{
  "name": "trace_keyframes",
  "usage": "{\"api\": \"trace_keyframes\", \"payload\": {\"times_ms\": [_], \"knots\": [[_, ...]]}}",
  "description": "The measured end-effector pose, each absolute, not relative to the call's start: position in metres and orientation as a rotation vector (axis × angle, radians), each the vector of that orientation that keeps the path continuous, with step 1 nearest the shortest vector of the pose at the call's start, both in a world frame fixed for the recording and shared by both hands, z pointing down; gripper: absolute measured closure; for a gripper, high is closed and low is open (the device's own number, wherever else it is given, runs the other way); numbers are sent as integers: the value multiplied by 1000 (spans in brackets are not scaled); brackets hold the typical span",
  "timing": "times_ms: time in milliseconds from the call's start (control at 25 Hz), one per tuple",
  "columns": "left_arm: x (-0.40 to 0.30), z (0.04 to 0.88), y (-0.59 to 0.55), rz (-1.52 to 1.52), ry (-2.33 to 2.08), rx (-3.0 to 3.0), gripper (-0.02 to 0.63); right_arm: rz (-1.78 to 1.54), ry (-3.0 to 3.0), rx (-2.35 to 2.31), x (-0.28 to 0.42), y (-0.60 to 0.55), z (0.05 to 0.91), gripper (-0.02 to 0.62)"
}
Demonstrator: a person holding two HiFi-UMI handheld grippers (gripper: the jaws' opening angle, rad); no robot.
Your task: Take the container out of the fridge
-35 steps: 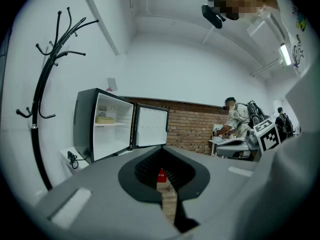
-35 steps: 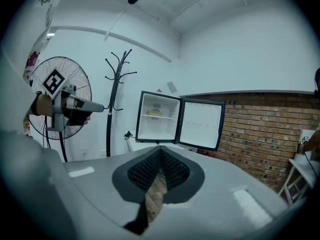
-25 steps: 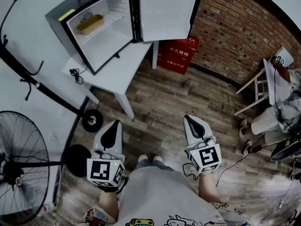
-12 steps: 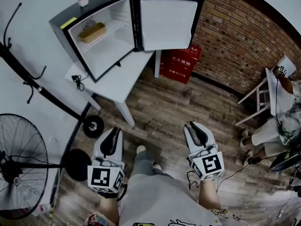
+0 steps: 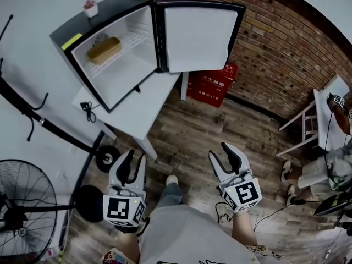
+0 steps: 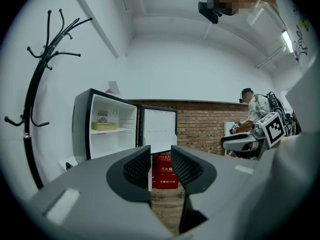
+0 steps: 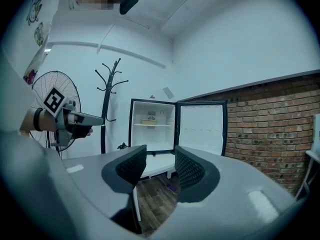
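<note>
Standing open on a white counter (image 5: 147, 95), a small black fridge with a white interior (image 5: 118, 9) has its door (image 5: 201, 32) swung wide toward the brick wall (image 5: 275, 48). The task's thing, a tan oblong container (image 5: 103, 50), lies on the white wire shelf (image 5: 129, 44) inside the fridge, toward the shelf's back edge, untouched. A small white pot with a pink plant (image 5: 90, 7) sits on the fridge's top at a far corner, and a red box (image 5: 212, 81) stands on the wooden plank floor (image 5: 209, 125) under the counter's end. The left hand-held gripper (image 5: 136, 157) and the right hand-held gripper (image 5: 219, 152) hang over the floor, well apart from the counter's near edge, both pointing level toward the fridge. Each is released: its jaws have just been opening and stand apart with nothing between the pads. A black pedestal fan (image 5: 22, 213) stands on the floor by the left hand-held gripper.
</note>
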State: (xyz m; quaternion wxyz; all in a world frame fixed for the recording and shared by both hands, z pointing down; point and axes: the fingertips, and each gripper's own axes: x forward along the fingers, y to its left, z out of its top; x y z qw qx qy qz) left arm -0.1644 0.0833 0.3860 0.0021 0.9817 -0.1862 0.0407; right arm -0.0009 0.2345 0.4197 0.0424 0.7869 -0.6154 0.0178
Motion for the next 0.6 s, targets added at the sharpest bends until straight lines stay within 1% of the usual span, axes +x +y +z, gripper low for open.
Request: {"api": "trace_keyframes", "payload": {"times_ms": [280, 600], "knots": [[-126, 370, 31, 103, -604, 3082, 449, 44, -1904, 2391, 38, 181, 408, 400], [-111, 363, -26, 84, -665, 3079, 439, 50, -1953, 2365, 59, 120, 403, 394]]}}
